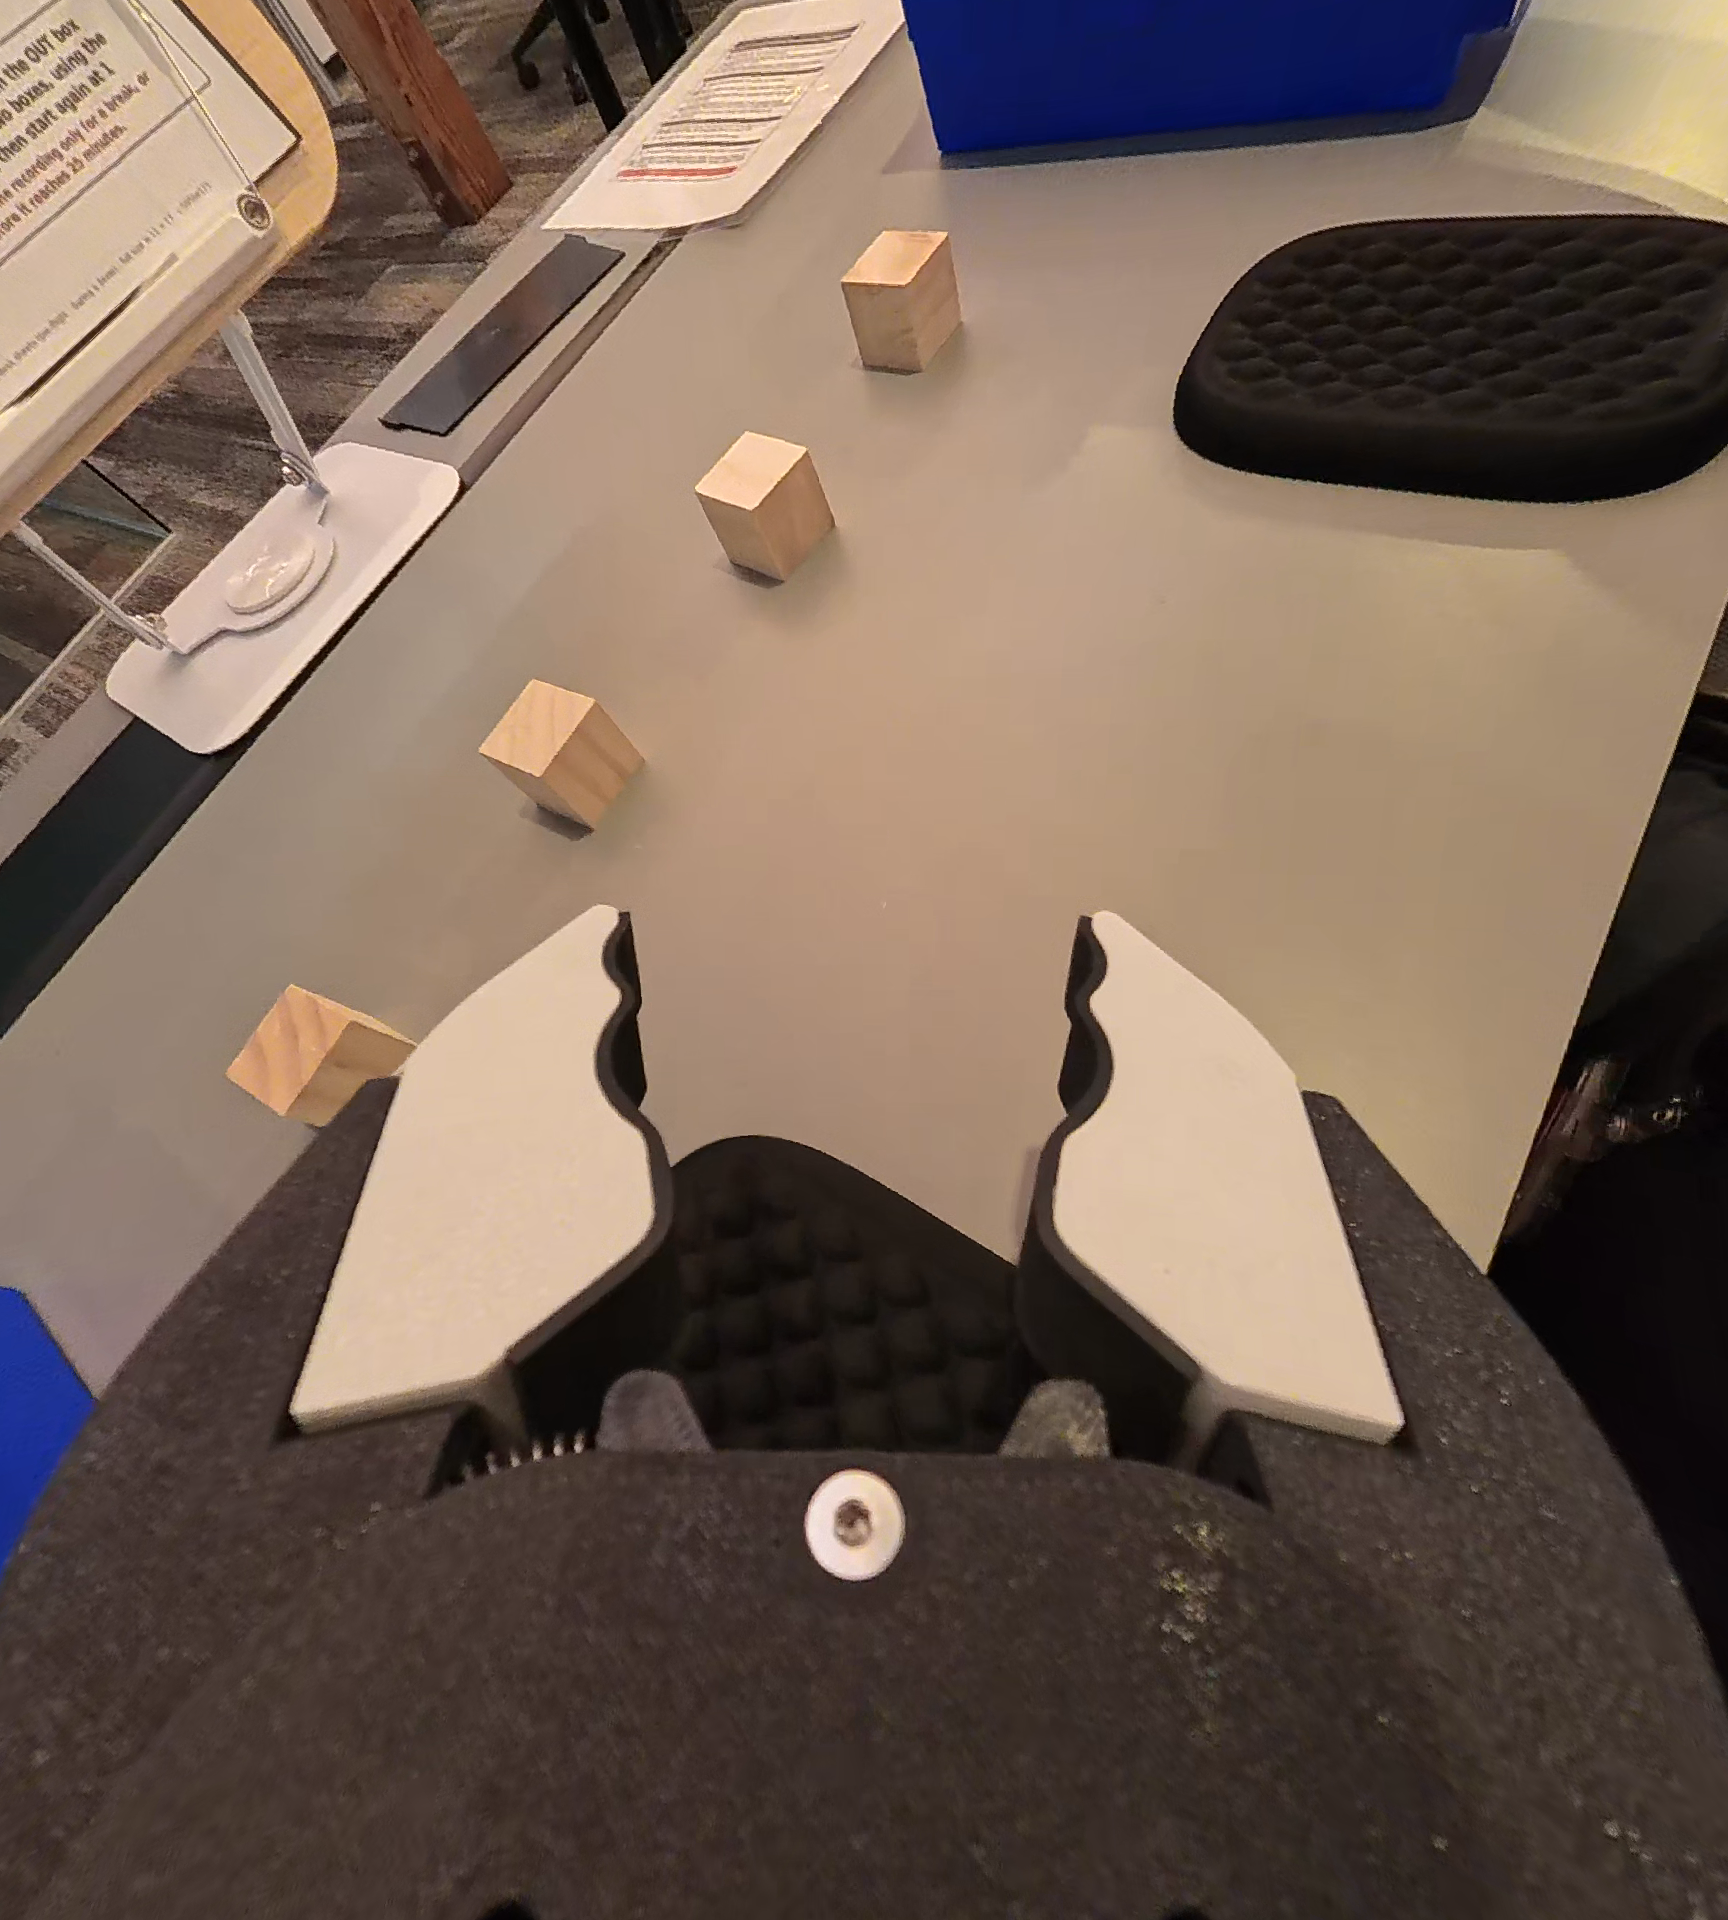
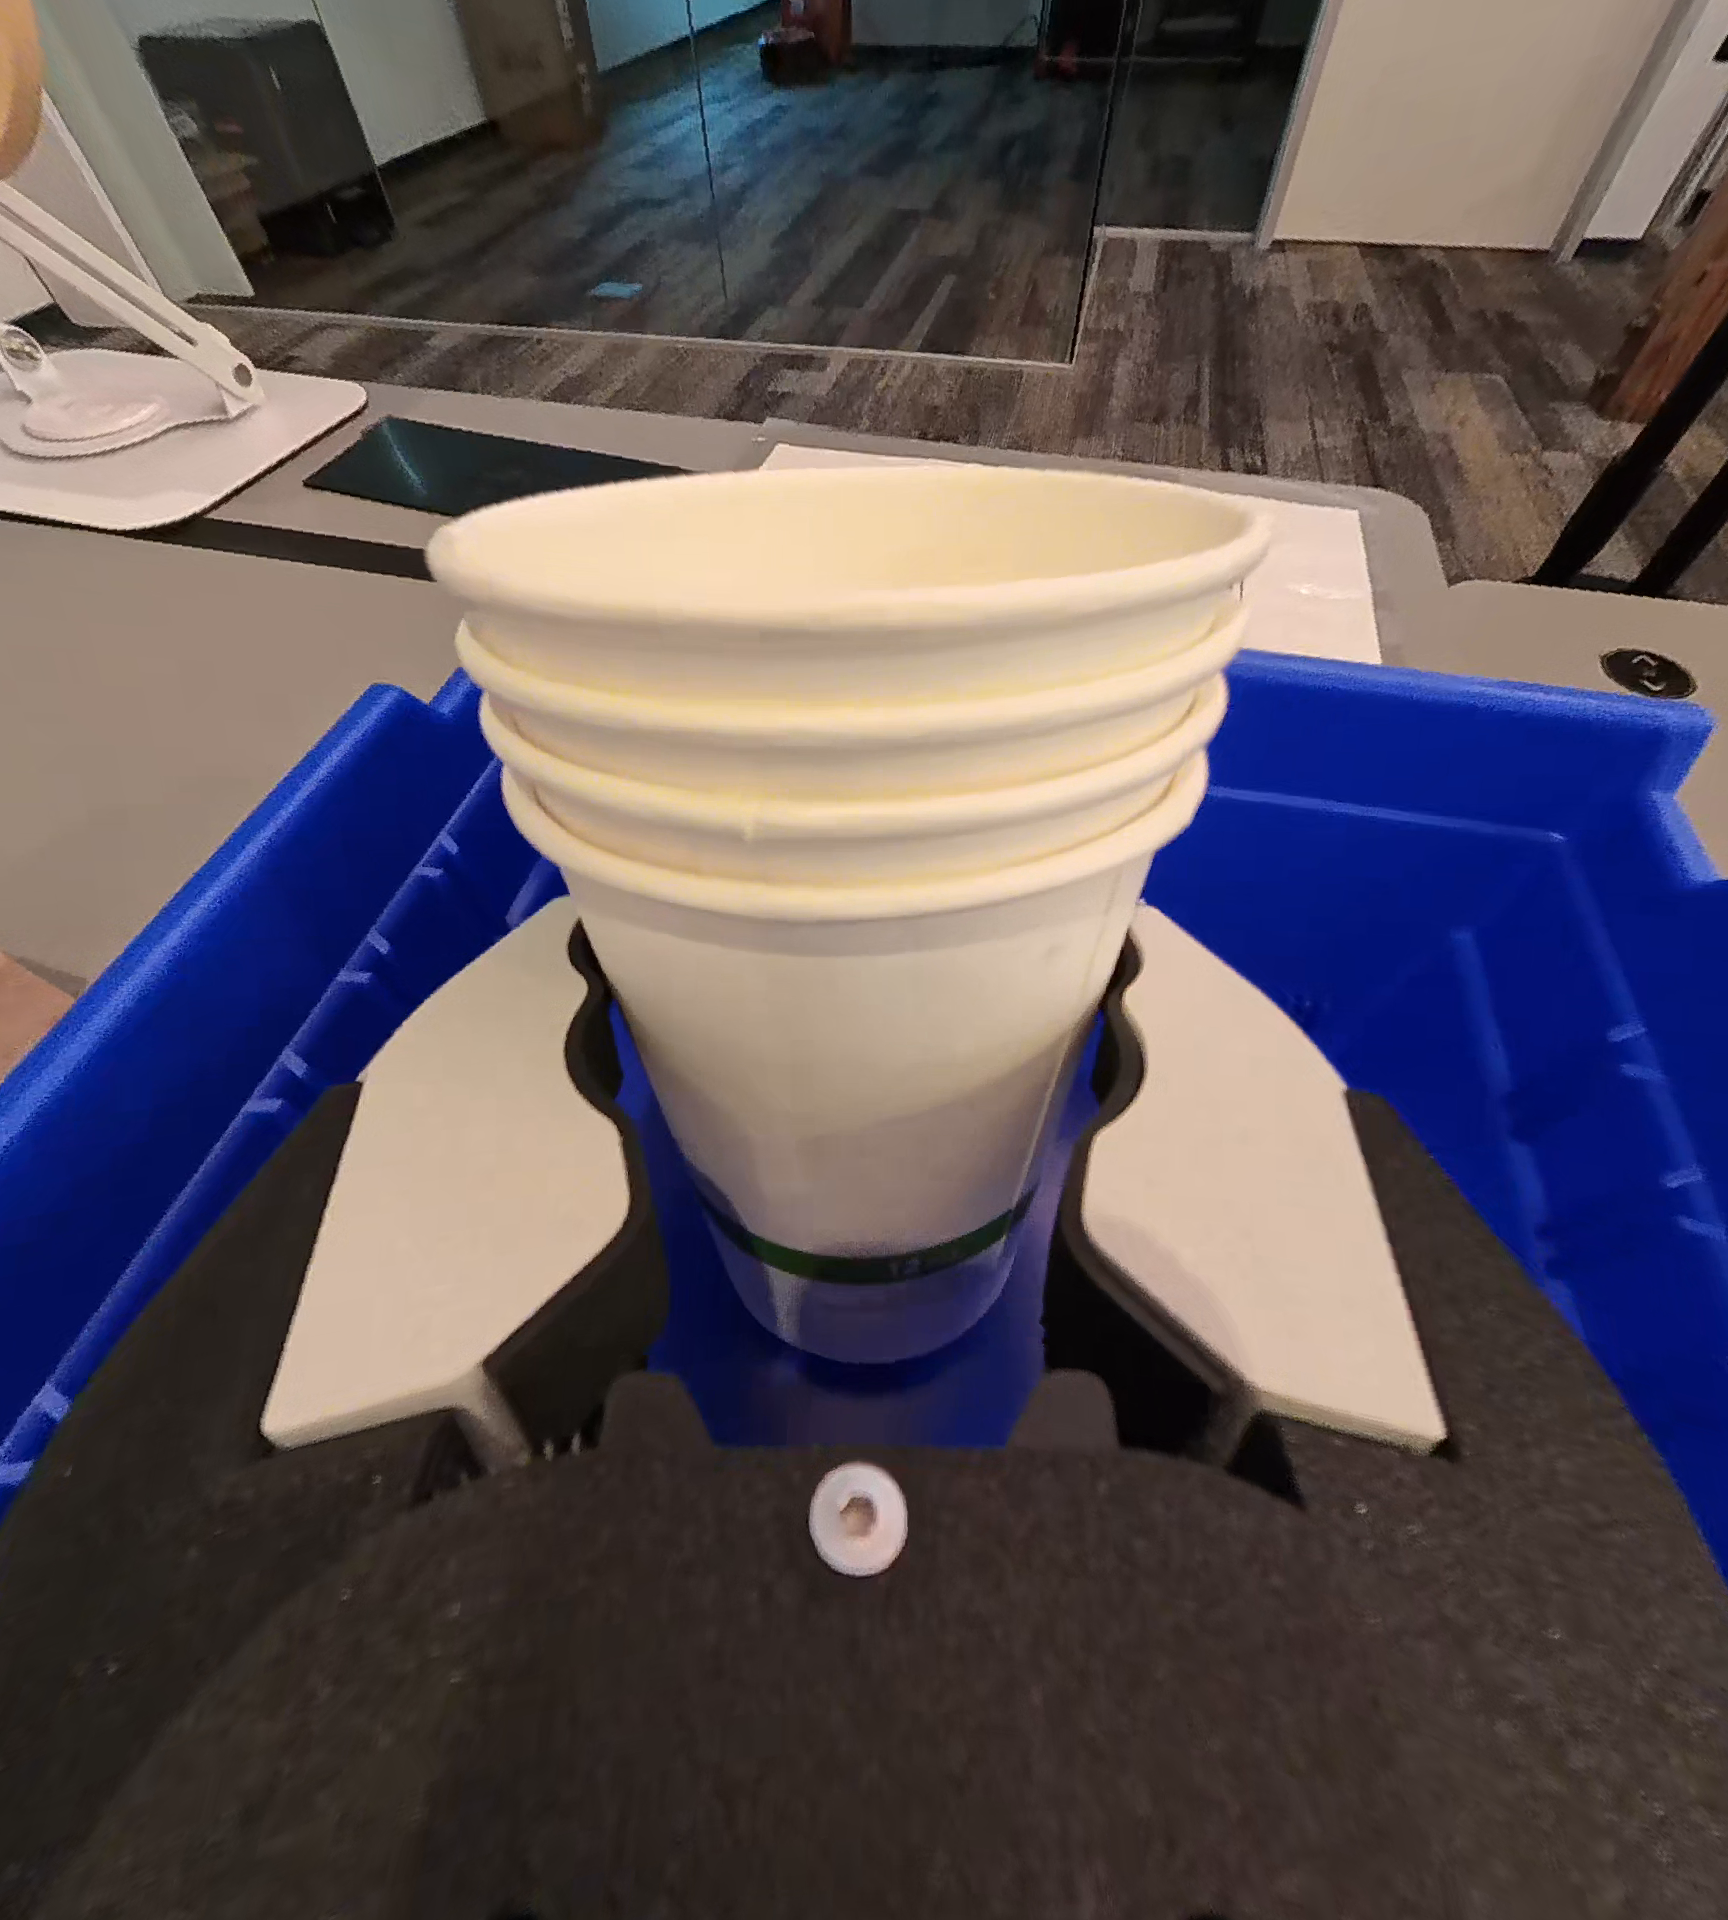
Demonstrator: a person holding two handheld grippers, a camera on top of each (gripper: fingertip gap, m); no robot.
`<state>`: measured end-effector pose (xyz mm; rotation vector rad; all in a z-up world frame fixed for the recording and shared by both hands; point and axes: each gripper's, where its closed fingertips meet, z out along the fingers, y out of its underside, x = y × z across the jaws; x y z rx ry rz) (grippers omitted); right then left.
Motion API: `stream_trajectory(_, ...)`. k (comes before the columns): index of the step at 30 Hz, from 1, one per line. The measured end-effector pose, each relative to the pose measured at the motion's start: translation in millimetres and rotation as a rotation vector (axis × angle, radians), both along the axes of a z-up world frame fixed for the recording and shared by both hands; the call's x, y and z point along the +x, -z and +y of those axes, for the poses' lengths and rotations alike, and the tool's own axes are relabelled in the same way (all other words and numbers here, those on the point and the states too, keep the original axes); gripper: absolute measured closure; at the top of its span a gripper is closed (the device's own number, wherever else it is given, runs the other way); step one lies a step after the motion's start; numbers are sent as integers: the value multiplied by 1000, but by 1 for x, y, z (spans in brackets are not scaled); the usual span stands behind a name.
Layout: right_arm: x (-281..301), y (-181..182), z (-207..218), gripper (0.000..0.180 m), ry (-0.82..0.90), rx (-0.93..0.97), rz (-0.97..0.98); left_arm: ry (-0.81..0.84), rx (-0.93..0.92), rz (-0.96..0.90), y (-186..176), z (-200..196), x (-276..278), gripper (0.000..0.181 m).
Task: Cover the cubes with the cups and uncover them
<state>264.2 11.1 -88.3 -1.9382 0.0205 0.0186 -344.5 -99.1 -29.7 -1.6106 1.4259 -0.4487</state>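
Note:
Several wooden cubes lie in a row on the grey table; the nearest cube (image 1: 314,1055) is just left of my left gripper, and others (image 1: 561,750) (image 1: 764,502) (image 1: 899,298) run away from it. My left gripper (image 1: 855,1023) is open and empty, low over the table. In the right wrist view a stack of nested white paper cups (image 2: 844,966) stands upright, mouths up, inside a blue bin (image 2: 1462,935). My right gripper (image 2: 852,997) reaches into the bin, with its fingers (image 2: 486,1122) pressed against both sides of the bottom cup.
A black textured pad (image 1: 1483,348) lies at the far right of the table, and another shows under the left gripper. A blue bin (image 1: 1203,73) stands at the far end beside a printed sheet (image 1: 725,114). A white stand (image 1: 288,592) holding a sign sits on the left edge.

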Motion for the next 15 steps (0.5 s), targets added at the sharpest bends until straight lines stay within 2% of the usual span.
stream_trajectory(15,1,11,-26,89,-14,-119,29,27,15,6,-1,-5,3,102)
